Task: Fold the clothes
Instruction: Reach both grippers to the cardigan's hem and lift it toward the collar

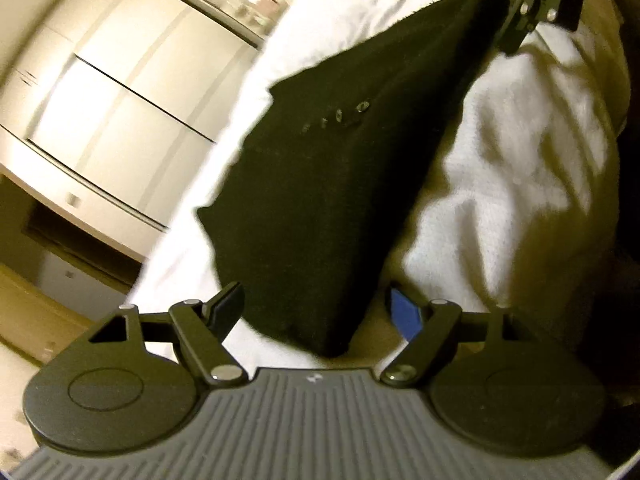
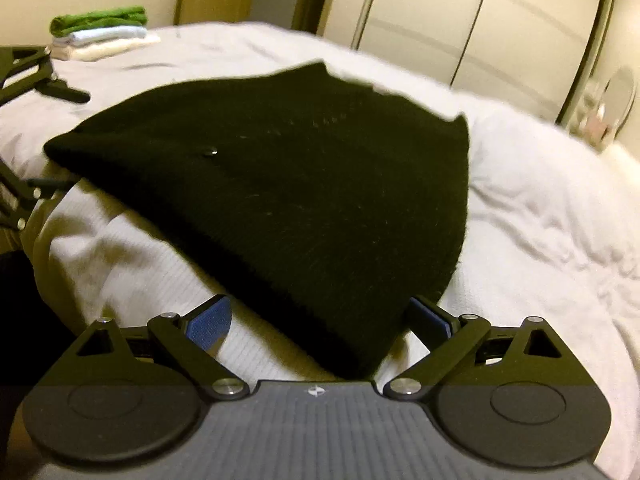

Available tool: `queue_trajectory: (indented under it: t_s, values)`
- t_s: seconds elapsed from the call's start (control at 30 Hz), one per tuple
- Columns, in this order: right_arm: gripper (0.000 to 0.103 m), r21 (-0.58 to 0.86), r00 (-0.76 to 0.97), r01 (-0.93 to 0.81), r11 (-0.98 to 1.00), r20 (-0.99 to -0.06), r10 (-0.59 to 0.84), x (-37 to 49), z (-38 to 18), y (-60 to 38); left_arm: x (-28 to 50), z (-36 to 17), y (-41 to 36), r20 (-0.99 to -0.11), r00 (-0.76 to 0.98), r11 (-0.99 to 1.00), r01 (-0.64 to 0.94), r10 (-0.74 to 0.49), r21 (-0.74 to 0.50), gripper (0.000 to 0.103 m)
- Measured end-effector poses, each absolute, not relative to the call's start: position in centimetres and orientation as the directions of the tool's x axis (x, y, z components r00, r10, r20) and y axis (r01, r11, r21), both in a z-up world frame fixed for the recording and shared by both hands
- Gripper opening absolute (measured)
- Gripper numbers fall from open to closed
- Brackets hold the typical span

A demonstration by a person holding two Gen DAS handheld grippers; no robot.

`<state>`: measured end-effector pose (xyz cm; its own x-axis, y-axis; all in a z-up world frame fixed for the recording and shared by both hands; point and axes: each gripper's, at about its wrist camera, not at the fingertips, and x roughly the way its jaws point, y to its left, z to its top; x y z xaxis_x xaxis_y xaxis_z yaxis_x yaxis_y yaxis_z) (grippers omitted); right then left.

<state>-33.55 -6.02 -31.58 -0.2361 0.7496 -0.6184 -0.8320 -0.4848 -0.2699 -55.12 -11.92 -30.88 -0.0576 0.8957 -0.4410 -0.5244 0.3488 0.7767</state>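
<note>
Now, garment: our black knit [image 2: 280,200] lies folded on the white bed [image 2: 540,208].
Left gripper [image 1: 316,316]: jaws wide, holding nothing.
Right gripper [image 2: 320,324]: likewise wide, nothing held.

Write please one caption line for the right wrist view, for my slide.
Open right gripper over the near corner of a black knit garment on a white bed; folded clothes stacked behind.

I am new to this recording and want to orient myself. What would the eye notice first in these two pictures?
First, the black garment spread over a white ribbed cloth on the white bed, filling the middle of both views. Next, both tools stand wide open at its near edge: the left tool and the right tool. Far back on the bed sits a small stack of folded clothes, green on top.
</note>
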Motion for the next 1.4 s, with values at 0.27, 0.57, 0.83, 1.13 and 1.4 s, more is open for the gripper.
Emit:
queue_trajectory:
  t_s: [0.27,0.57,0.83,1.13,1.4]
  values:
    - [0.096,-0.480,-0.176,-0.768,-0.423,-0.478,0.861,-33.1,-28.9,-11.7,-55.9,-30.0,-14.8,-0.372,-0.065,0.301,-0.471,0.926,0.829,0.068]
    - [0.078,-0.682,-0.090,-0.580,-0.446,-0.490,0.867,-32.7,-32.5,-11.6,-57.8,-33.5,-13.5,-0.334,-0.079,0.300,-0.285,0.939,0.910,0.068]
    - [0.078,-0.749,-0.151,-0.470,-0.467,-0.453,0.879,-32.6,-36.3,-8.8,-59.4,-35.7,-9.4,-0.317,-0.012,0.308,-0.208,0.948,0.928,0.068]
    - [0.044,-0.816,-0.201,-0.412,-0.406,-0.353,0.914,-33.0,-36.5,-5.1,-60.0,-36.3,-7.1,-0.286,0.073,0.296,-0.217,0.955,0.930,0.052]
    - [0.013,-0.752,-0.217,-0.386,-0.534,-0.489,0.845,-33.6,-36.5,-2.0,-60.0,-35.3,-4.9,-0.390,0.112,0.406,-0.247,0.914,0.880,0.011]
